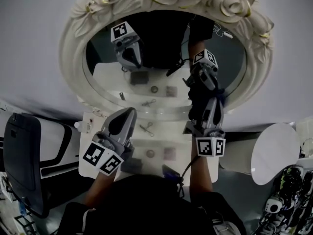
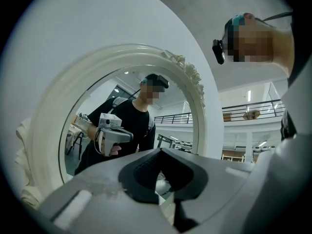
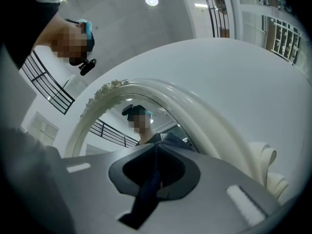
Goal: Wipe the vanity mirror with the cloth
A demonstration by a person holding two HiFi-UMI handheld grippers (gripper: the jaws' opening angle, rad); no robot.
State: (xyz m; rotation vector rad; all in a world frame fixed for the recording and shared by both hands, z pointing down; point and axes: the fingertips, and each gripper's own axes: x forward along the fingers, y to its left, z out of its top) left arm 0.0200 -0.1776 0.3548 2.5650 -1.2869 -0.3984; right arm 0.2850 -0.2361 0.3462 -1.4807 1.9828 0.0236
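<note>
**Wiping under way, low on the right**

The right gripper (image 1: 209, 105) pinched the dark cloth (image 1: 198, 93) against the vanity mirror (image 1: 161, 104), low on its right side. The left gripper (image 1: 128, 113) hovered with jaws together, empty. Most of the glass probably awaited wiping.

Scissors (image 1: 146, 127) lie on the white table (image 1: 161, 142) (a small disc (image 1: 150, 153) near them).
</note>
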